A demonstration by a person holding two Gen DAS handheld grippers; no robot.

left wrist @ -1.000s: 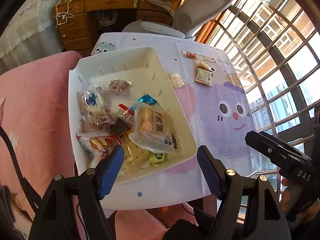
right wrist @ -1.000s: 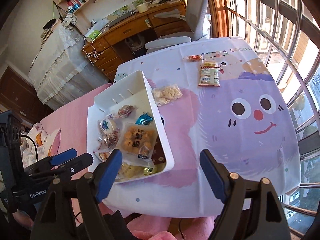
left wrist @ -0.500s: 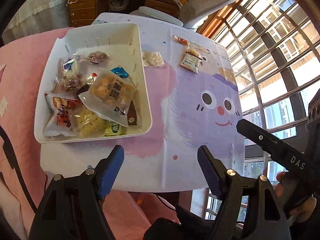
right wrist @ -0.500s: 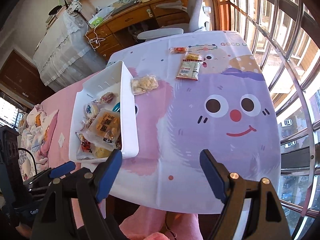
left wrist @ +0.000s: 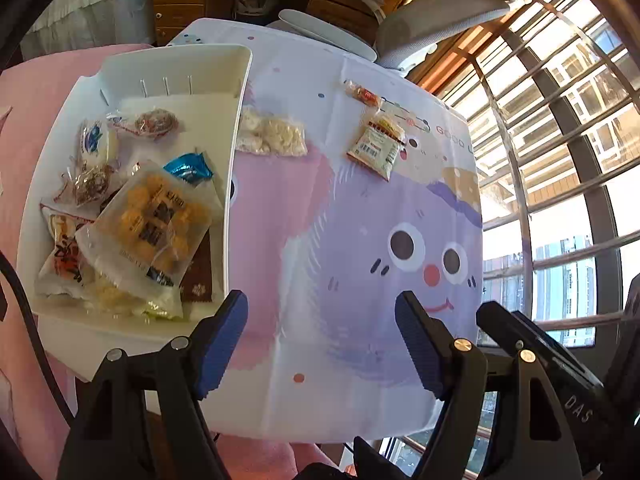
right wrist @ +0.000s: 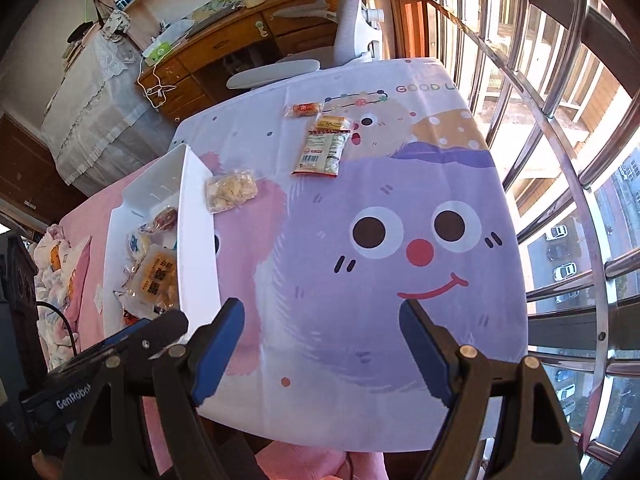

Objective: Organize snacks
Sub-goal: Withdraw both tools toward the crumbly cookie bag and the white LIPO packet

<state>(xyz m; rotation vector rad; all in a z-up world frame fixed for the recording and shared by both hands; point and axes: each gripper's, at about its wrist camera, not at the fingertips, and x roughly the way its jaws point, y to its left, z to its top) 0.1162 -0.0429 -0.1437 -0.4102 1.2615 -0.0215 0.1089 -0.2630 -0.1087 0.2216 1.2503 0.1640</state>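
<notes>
1. The table (right wrist: 460, 184), covered with a cartoon-face cloth, is now seen squarely under both grippers; a second ago the white bin (left wrist: 168, 64) filled the middle of the left wrist view, and it has since slid to the left edge of both views. From this it is judged that both hands have been carried away from the bin toward the loose snacks, so another pick-up is being set up.
2. The white bin is placed at the table's left side and already holds a pile of packets, a large clear bag of yellow pieces (left wrist: 152, 224) lying uppermost.
3. The left gripper (left wrist: 320, 336) is held with its jaws apart and nothing between them; only cloth is seen through the gap.
4. The right gripper (right wrist: 320, 344) is likewise spread wide and empty, well short of any snack.
5. Three loose snacks are left on the cloth: a clear bag of pale pieces (right wrist: 230, 192) just beside the bin's outer wall, a yellow-and-white sachet (right wrist: 322, 152) further back, and a small red-filled wrapper (right wrist: 304, 110) beyond it.
6. Nothing is seen between the grippers and these snacks; the bin wall close to the pale bag could crowd one finger there.
</notes>
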